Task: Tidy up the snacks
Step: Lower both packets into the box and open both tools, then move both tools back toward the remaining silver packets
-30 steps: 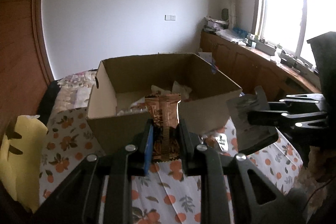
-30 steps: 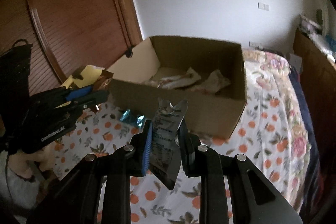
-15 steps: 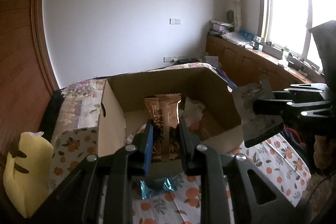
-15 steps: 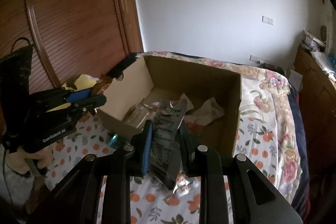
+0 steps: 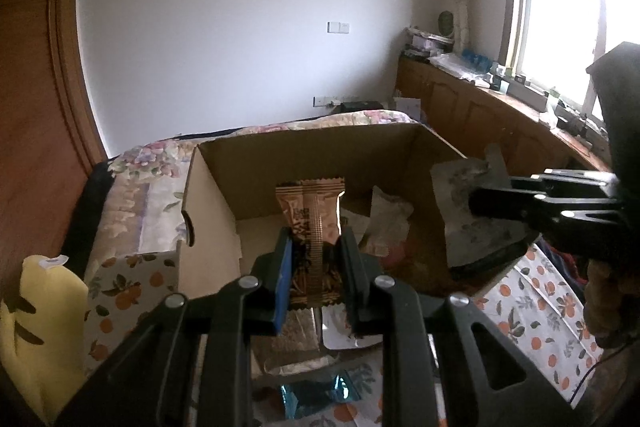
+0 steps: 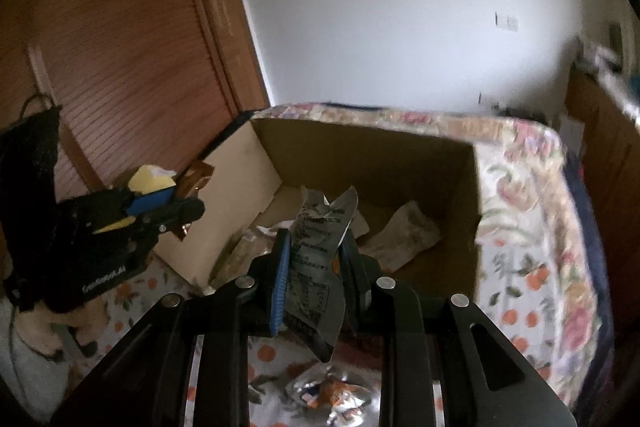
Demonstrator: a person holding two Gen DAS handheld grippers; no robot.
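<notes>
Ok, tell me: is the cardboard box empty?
No, the cardboard box already holds several snack packets on its floor.

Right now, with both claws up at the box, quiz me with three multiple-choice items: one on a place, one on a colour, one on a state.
1. Where does the small blue wrapper lie?
A. inside the cardboard box
B. on the orange-print sheet in front of the box
C. on the window counter

2. What colour is the packet in the left claw?
A. brown
B. green
C. white

3. What state is the right claw in?
A. open and empty
B. shut on the silver packet
C. resting on the box floor

Answers:
1 B: the left wrist view shows it on the sheet, outside the cardboard box.
2 A: the brown packet stands up between the fingers.
3 B: the silver packet is pinched between its fingers, above the box.
</notes>
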